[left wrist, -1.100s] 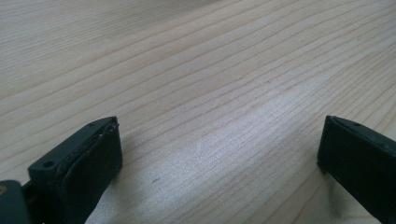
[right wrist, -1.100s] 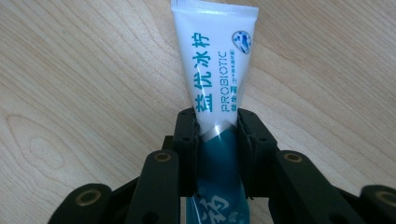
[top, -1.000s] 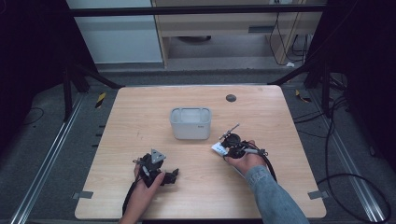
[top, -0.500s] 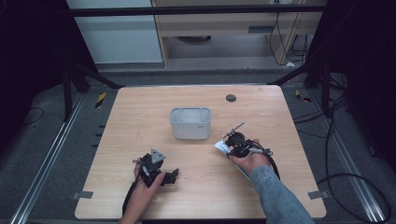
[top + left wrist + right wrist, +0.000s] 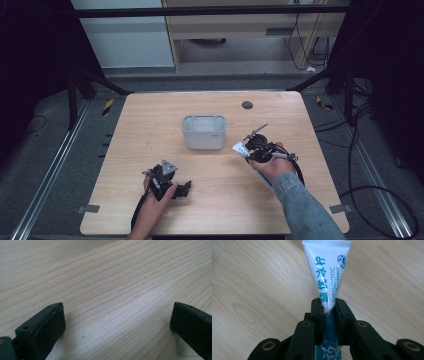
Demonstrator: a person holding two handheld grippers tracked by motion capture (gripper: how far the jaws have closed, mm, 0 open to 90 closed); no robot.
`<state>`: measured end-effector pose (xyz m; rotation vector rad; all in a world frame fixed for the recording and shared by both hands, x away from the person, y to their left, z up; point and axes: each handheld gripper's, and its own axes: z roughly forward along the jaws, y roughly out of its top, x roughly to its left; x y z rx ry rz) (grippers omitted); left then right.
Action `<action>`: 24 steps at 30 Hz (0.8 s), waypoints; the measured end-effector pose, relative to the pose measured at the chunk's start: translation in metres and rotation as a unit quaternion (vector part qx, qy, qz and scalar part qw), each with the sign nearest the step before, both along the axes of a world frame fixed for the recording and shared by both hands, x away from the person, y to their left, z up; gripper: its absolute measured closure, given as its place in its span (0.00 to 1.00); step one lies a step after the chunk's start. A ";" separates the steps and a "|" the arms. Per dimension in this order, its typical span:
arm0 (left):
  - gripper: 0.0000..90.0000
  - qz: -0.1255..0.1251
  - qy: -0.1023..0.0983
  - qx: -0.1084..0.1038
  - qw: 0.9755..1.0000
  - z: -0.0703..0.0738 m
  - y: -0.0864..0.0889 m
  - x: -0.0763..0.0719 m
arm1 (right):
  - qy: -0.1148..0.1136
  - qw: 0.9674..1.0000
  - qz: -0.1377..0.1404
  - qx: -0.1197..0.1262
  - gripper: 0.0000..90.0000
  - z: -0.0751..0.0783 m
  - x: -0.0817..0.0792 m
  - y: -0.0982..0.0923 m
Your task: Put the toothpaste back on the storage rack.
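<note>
On the right half of the wooden table (image 5: 150, 130), the right gripper (image 5: 328, 308) has its jaws clamped on a white tube (image 5: 327, 270) with blue print, which looks like a toothpaste tube; the pads pinch it partway along its length and its flat crimped end points away from the gripper. From the high view the tube (image 5: 240, 148) is held clear of the tabletop, near the right side of a white bin (image 5: 203, 132) that stands close to the middle of the table. The bin appears to hold nothing, though its floor is not fully visible. Judged from this, the pick-up is done; what remains, if the bin is the destination, is to carry the tube over the rim and let it go. The left gripper (image 5: 167, 179) rests low on the near left part of the table, jaws spread wide with only bare wood between them, taking no part. Count: one tube, one bin, two grippers, one small dark round disc (image 5: 247, 105) near the far edge of the table, purpose not determinable. No other loose items lie on the tabletop.
</note>
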<state>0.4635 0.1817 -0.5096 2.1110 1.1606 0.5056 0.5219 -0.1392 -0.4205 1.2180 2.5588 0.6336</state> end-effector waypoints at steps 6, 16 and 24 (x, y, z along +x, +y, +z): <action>0.00 -0.001 0.000 0.000 1.000 0.000 0.000 0.000 | -0.028 0.999 0.005 0.016 0.87 0.009 0.000 0.001; 0.00 -0.003 0.000 -0.001 1.000 0.000 -0.001 0.000 | -0.066 0.996 0.003 0.062 0.87 0.032 0.004 0.012; 0.00 -0.003 0.000 -0.002 1.000 0.000 -0.001 0.000 | -0.101 0.991 0.007 0.091 0.87 0.049 0.006 0.025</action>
